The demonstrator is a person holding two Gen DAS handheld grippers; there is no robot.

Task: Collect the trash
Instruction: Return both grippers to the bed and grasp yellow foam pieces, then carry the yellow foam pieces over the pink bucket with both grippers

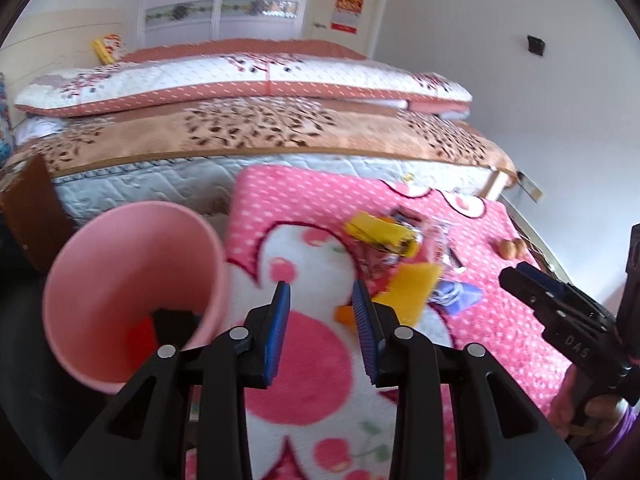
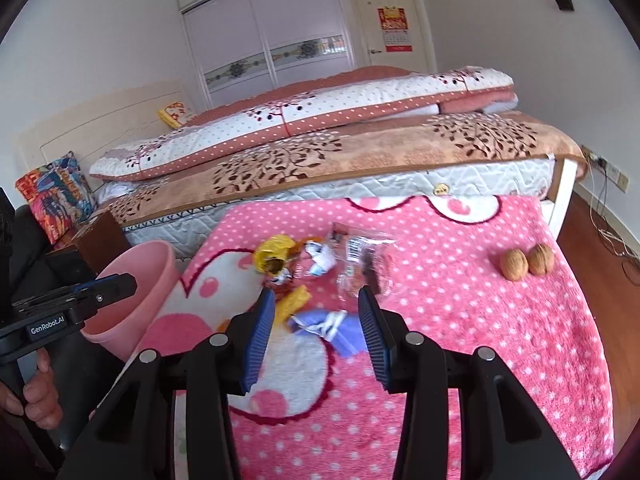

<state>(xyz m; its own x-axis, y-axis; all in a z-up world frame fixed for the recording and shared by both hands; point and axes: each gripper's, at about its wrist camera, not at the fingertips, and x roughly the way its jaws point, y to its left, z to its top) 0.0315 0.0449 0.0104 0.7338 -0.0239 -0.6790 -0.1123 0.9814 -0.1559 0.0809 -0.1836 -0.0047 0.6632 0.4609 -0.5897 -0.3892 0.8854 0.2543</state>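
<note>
1. Bin: pink bin point(image 1: 132, 292) stands off the left edge of the pink dotted blanket point(image 2: 480, 340), in front of the bed point(image 2: 360, 160); from the left wrist view something red and something dark already lie at its bottom, so I judge that some pieces have gone in, though what they are is too blurred to tell.
2. Trash left: a loose heap of wrappers point(image 2: 320, 268) sits mid-blanket, right of the bin and apart from it; a yellow crumpled wrapper point(image 2: 274, 256) at the far left of the heap, clear plastic packaging point(image 2: 360, 260) at the far right, a yellow flat piece point(image 2: 294, 302) and a lilac-and-white wrapper point(image 2: 332, 326) nearest.
3. Two walnuts point(image 2: 526, 262) lie touching each other, well to the right of the heap; whether they count as trash I cannot tell.
4. Left gripper point(image 1: 320, 300): jaws apart, nothing between them; it points at blanket between bin and heap.
5. Right gripper point(image 2: 316, 304): jaws apart, empty; the lilac-and-white wrapper and yellow flat piece show in the gap, but beyond the fingertips, not clamped.
6. Judgement: early to middle; most of the heap is uncollected; neither gripper carries anything.
</note>
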